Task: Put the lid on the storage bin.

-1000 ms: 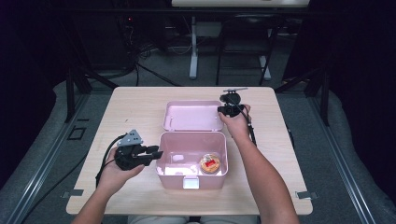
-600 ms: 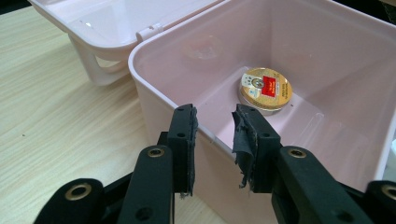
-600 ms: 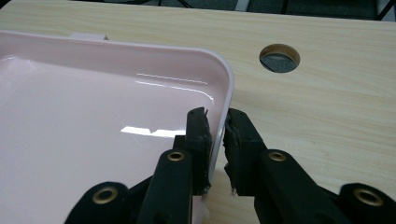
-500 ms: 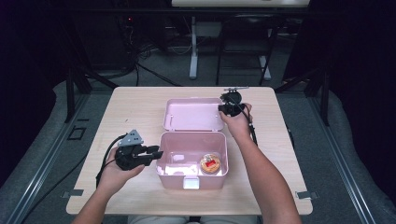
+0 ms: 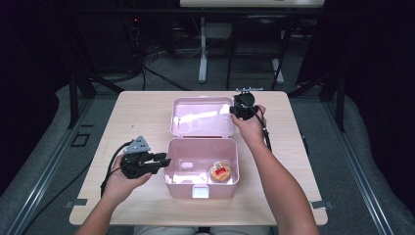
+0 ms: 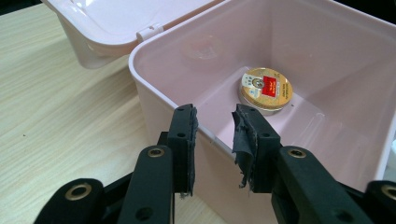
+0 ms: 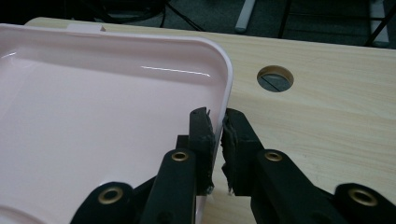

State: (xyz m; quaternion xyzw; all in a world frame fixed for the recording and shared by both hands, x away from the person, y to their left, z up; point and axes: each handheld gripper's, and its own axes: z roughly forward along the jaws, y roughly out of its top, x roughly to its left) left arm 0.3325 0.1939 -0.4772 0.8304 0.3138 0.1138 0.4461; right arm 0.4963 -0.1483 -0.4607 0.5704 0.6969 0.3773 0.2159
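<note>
scene: light wood desk (image 5: 137, 117), pink plastic box (image 5: 201, 182) near the person's edge, its hinged lid (image 5: 201, 116) thrown open and lying flat behind it
box contents: round gold tin with red label (image 5: 220, 171) on the floor of the box, right part as seen from the high view; rest of the floor bare
left gripper (image 5: 164, 160): at the box's left wall, jaws level; in the left gripper view (image 6: 215, 122) one jaw is outside the wall and one inside, straddling the rim; a gap shows at the inner pad, so whether the wall is pinched I cannot tell
right gripper (image 5: 240, 110): at the lid's right edge, far side of the box; in the right gripper view (image 7: 217, 125) the jaws have just been closing on the lid's rim, which sits between the pads, clamped
lid: inner side up, glossy, hinge (image 6: 148, 32) joining it to the box's back wall
desk extras: round cable hole (image 7: 275, 78) just beyond the lid's right corner
hands: both forearms enter from the bottom of the high view, well apart, one on each side of the box
</note>
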